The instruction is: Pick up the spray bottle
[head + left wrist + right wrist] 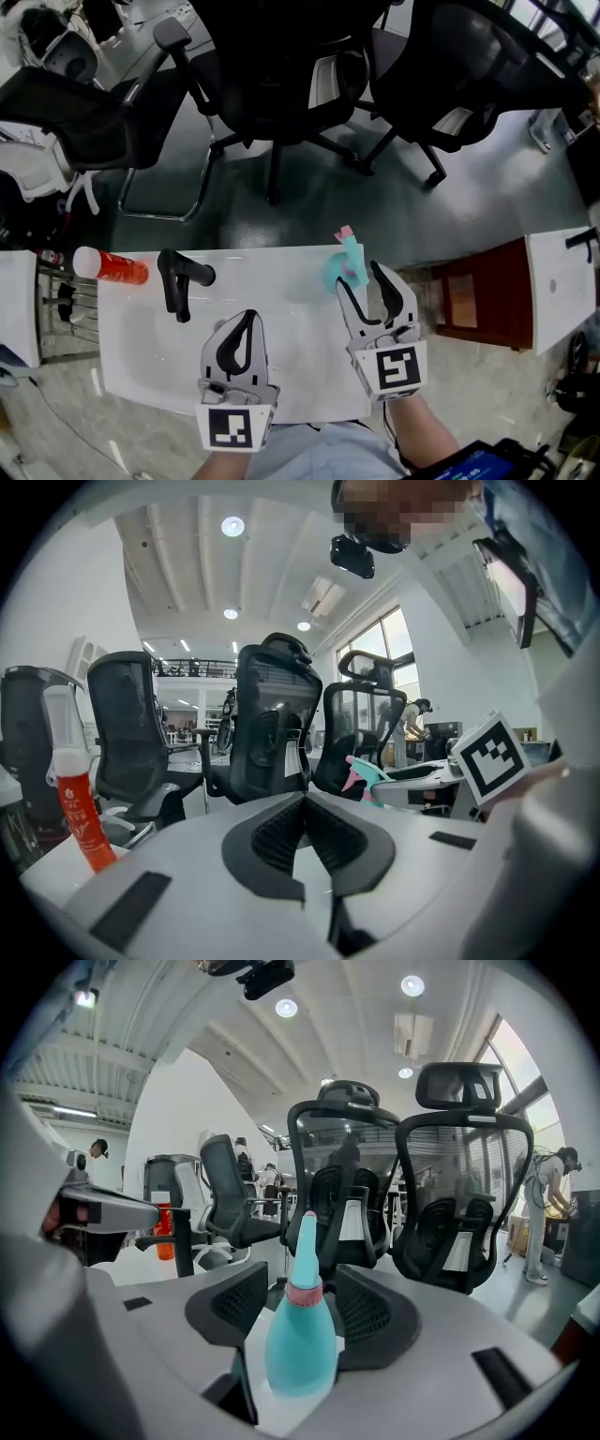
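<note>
head view: a white table [281,314] is seen from above, with black office chairs [281,66] on the grey floor beyond its far edge; the left gripper [246,321] is held low over the near middle of the table, its jaws pressed together with nothing between them; the right gripper [360,279] is held further forward at the table's right side, its jaws spread; the spray bottle [349,262], teal with a pink top, stands near the far right edge of the table, between the spread jaws; a red bottle [117,268] with a white cap is located at the far left corner; a black handle-shaped object [176,281] is located just to the right of it, well apart from both grippers.

left gripper view: the ribbed pads are shown meeting at their tips; no object is enclosed; the red bottle is seen upright at the left; the spray bottle is seen at the right, past the jaws, with the right gripper beside it.

right gripper view: the jaws are shown wide apart; the spray bottle stands upright on the table between them, its tapered neck pointing up; a gap is visible at the left pad, and no clamping is seen at the right pad.
</note>
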